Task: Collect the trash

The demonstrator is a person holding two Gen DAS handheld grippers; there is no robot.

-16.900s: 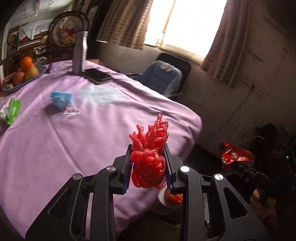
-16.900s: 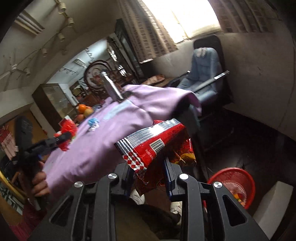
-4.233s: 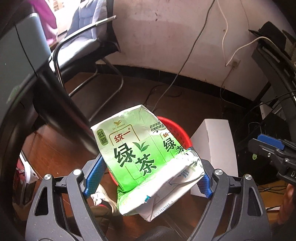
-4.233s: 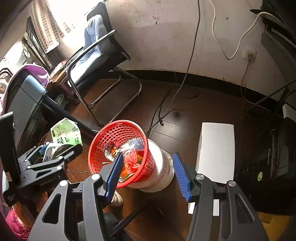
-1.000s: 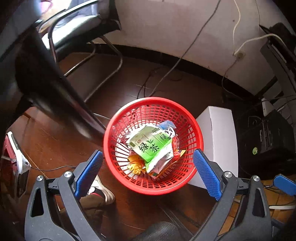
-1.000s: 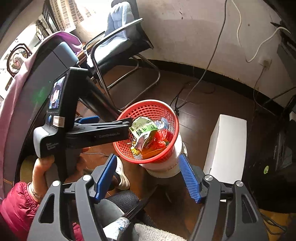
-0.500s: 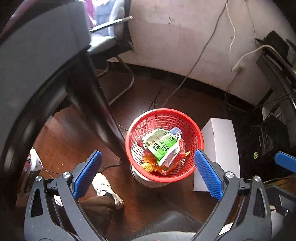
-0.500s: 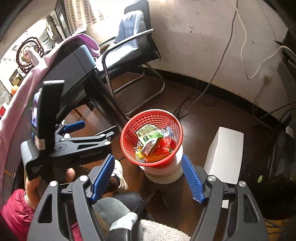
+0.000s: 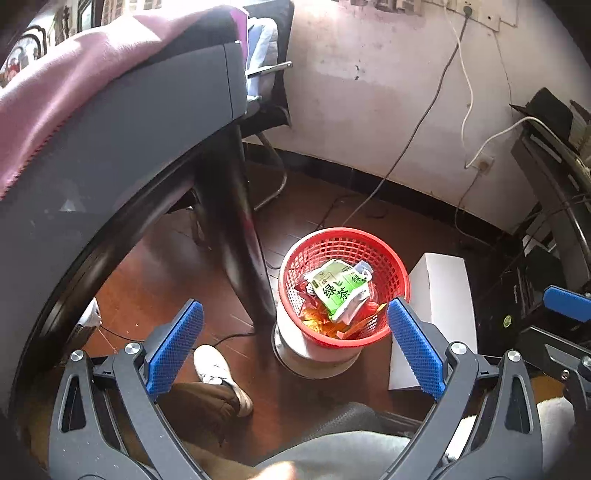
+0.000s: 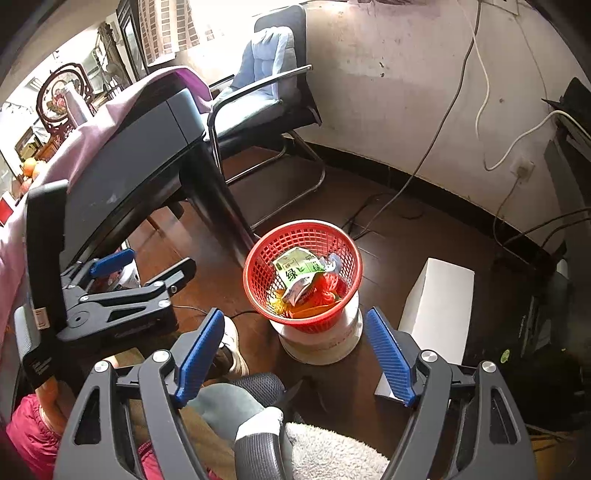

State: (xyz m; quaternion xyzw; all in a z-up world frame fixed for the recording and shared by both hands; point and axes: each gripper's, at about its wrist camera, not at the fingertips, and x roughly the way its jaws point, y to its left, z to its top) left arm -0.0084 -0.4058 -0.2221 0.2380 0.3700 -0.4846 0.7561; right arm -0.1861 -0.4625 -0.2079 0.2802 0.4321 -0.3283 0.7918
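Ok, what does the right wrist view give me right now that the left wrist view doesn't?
Only the right wrist view: the left hand-held gripper from the side, empty, and fruit on the purple-covered table.

Only the left wrist view: that gripper's own wide-open blue pads, and one blue pad tip of the right hand-held gripper at the edge.

Both: the red basket on its white bucket, the green tea carton lying on top inside, the white box beside it, and the office chair.

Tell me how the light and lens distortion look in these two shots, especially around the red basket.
Left wrist view: sun lights the red basket and green carton brightly, the table underside stays shadowed, straight edges bow, corners go black. Right wrist view: the window blows out white, the basket is sharp.
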